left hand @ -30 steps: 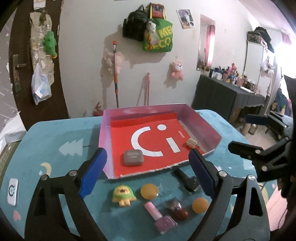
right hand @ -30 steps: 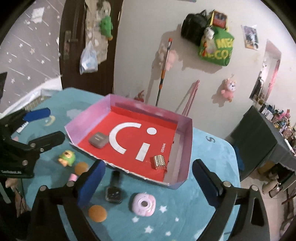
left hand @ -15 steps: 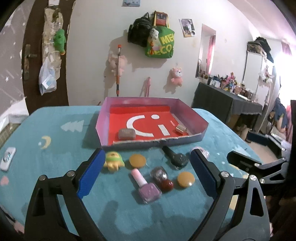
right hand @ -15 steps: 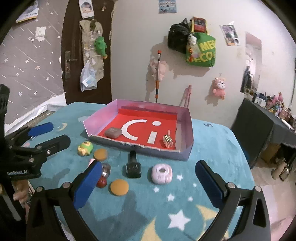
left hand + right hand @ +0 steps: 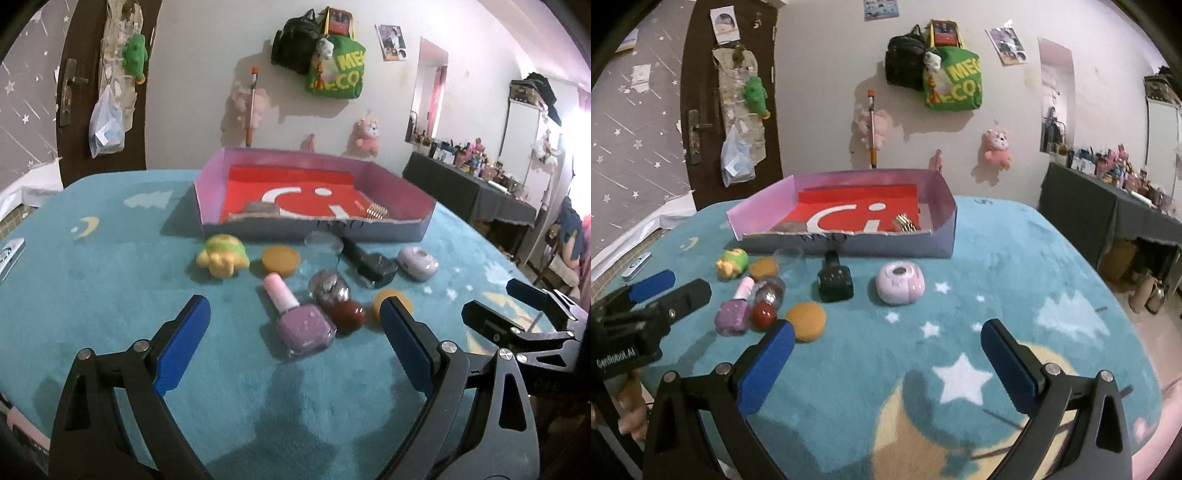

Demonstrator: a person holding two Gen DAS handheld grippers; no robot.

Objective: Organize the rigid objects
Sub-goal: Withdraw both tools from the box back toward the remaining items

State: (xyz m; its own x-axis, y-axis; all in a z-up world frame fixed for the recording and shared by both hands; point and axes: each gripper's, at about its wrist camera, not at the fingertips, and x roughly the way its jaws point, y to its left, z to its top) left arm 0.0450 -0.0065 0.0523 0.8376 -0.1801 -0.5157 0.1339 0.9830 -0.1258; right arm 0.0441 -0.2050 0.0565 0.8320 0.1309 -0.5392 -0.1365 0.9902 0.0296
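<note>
Hovering low over the teal mat [image 5: 110, 295], left gripper [image 5: 295, 325] spread wide, nothing pinched. Going left to right in front of it: yellow-green toy [image 5: 221, 254], orange disc [image 5: 280, 258], purple nail polish bottle [image 5: 299, 317], dark red bottle [image 5: 338, 301], black bottle [image 5: 369, 260], pale pink case [image 5: 417, 262]. Purple bottle dead ahead between the fingers, long axis pointing away toward the box [image 5: 391, 230]. Right gripper [image 5: 886, 354] also spread and empty, further off. Probably a left-hand grab; cap-end pinch could slip.
</note>
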